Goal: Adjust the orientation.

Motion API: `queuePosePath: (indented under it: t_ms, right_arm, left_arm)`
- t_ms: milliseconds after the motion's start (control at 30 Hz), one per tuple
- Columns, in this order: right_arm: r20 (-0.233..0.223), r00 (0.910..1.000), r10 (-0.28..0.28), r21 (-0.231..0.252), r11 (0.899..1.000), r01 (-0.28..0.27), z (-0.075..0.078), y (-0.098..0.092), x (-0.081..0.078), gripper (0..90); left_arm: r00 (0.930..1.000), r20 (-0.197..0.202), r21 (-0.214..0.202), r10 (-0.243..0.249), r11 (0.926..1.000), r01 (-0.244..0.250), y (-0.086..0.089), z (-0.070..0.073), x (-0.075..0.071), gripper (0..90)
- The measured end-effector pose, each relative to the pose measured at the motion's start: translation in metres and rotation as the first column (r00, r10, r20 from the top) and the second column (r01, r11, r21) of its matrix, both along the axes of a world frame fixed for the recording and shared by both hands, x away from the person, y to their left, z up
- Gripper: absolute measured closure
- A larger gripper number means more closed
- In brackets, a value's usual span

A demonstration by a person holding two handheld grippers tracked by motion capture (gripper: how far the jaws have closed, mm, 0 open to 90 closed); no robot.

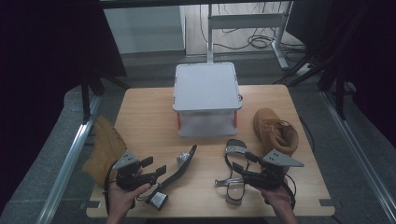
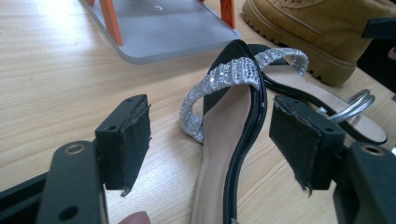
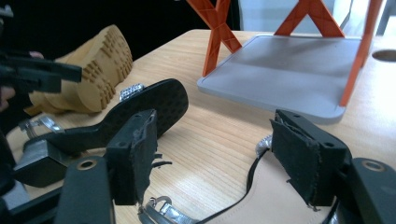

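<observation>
While lying on its side at lower left of the bench [image 1: 140, 116], left sandal [image 1: 180, 168] sits between wide-open left gripper [image 1: 152, 170] – light, stiff-soled, glossy edge; best pinched mid-sole. Right gripper [image 1: 243, 163] wide too, over right sandal [image 1: 233, 186] – unheld.

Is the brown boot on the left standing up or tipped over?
Tipped over. The boot lies on its side, its ridged sole facing sideways.

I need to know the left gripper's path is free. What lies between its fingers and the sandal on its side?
Nothing: in the left gripper view, the open left gripper already straddles the tipped sandal, fingers apart from it.
</observation>
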State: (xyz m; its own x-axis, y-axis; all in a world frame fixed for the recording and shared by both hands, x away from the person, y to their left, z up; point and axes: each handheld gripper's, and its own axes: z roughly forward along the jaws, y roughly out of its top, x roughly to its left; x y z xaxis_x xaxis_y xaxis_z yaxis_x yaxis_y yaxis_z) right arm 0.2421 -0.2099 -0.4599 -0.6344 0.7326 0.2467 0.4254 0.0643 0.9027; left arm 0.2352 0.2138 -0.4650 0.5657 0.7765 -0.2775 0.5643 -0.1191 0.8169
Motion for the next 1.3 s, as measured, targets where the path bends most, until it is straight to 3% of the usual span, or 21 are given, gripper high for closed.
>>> queuePosePath:
  t_ms: [167, 367, 633, 733, 1000, 1133, 1300]
  right_arm:
    - [-0.004, 0.9999, -0.010, -0.020, 1.000, 0.010, -0.003, -0.007, -0.001, 32.8]
    - [-0.006, 0.9996, -0.029, -0.009, 1.000, 0.029, -0.004, -0.009, -0.003, 34.4]
    - [0.029, 0.9983, -0.050, -0.008, 0.999, 0.051, 0.002, -0.011, -0.006, 35.5]
    - [0.030, 0.9982, -0.052, -0.010, 0.999, 0.052, 0.002, -0.013, -0.008, 35.6]
    - [-0.014, 0.9972, -0.074, 0.024, 0.997, 0.074, -0.007, -0.022, -0.004, 36.7]
    - [-0.036, 0.9961, -0.080, 0.013, 0.997, 0.080, -0.012, -0.023, -0.004, 37.0]
    - [-0.039, 0.9955, -0.087, 0.021, 0.996, 0.088, -0.011, -0.025, -0.007, 37.4]
  left_arm:
    - [0.9998, 0.015, -0.007, 0.016, 0.9999, -0.015, 0.002, 0.002, -0.001, 30.8]
    - [0.9988, 0.020, -0.028, 0.044, 0.9986, -0.044, 0.008, 0.004, -0.007, 34.8]
    - [0.9971, 0.031, -0.039, 0.070, 0.9969, -0.069, 0.016, 0.013, -0.013, 46.5]
    - [0.9973, 0.033, -0.046, 0.065, 0.9969, -0.064, 0.018, 0.013, -0.011, 51.6]
    - [0.9998, 0.014, -0.050, 0.016, 0.9986, -0.016, 0.012, 0.006, -0.006, 79.4]
    - [1.0000, 0.004, -0.044, 0.006, 0.9990, -0.006, 0.012, 0.008, -0.001, 86.8]
    - [0.9999, -0.010, -0.032, 0.014, 0.9994, -0.014, 0.011, 0.009, 0.000, 89.2]
